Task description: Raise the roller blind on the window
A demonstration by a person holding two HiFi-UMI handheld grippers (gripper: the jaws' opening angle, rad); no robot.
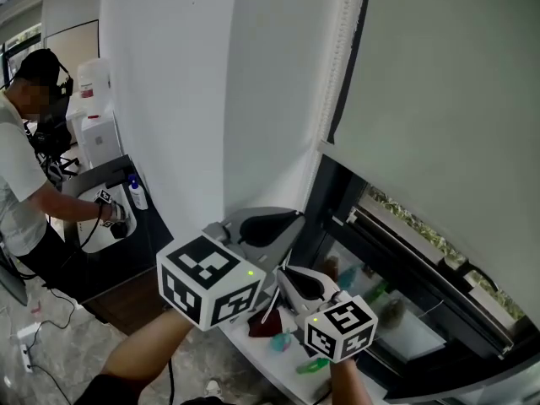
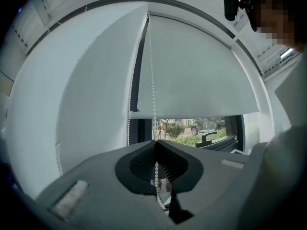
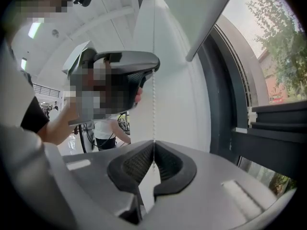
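Roller blind (image 2: 201, 71) part-way up the window (image 2: 192, 128): bottom bar (image 2: 196, 114) hanging across the glass, strip of trees and road showing beneath.

Bead chain (image 2: 152, 75) hanging just beside the blind's left edge, a second strand further left against the wall.

Left hand-held gripper (image 2: 156, 143): pinched narrow on the bead chain, tips meeting, beads running down between the pads and out below.

Right hand-held gripper (image 3: 153, 142): likewise clamped narrow on the same strand, lower down, with the chain rising straight from its tips to the left one above.

Stacked one above the other, probably for a hand-over-hand pull; one grip to keep the chain taut while the other moves up.

Much of the blind left to raise, by the look of it.
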